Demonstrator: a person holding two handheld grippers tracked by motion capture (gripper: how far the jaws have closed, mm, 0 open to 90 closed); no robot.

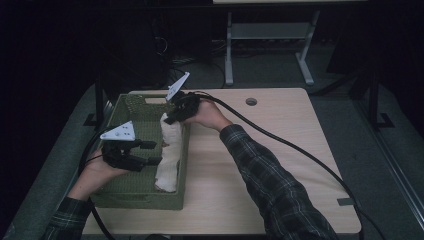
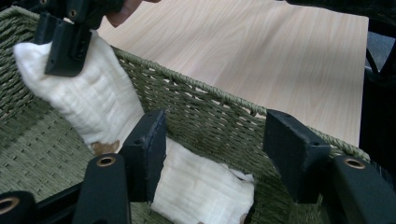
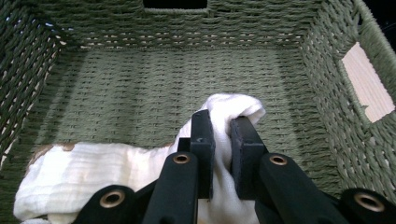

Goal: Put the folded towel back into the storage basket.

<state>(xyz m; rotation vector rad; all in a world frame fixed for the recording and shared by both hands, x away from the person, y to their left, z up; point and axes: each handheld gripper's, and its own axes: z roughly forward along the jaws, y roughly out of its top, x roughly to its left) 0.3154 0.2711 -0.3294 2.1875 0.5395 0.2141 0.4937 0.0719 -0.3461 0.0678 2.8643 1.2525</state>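
A white cloth [image 1: 169, 155] with brown stains lies along the right inner wall of a green woven basket [image 1: 145, 200]. My right gripper [image 1: 170, 117] is shut on the cloth's far end and holds it just above the basket floor [image 3: 187, 70]. In the right gripper view the jaws [image 3: 222, 123] pinch a fold of the cloth [image 3: 93, 163]. My left gripper [image 1: 152, 152] stands open inside the basket beside the cloth's near half. In the left gripper view its jaws [image 2: 215, 135] are well apart, and the cloth [image 2: 93, 102] sags below and beyond them without touching the pads.
The basket stands on the left part of a light wooden table [image 1: 280, 150]. The table has a round cable hole [image 1: 251, 101] near its far edge. A thick black cable [image 1: 290, 145] crosses the tabletop from the right gripper. Another desk's legs [image 1: 229, 50] stand behind.
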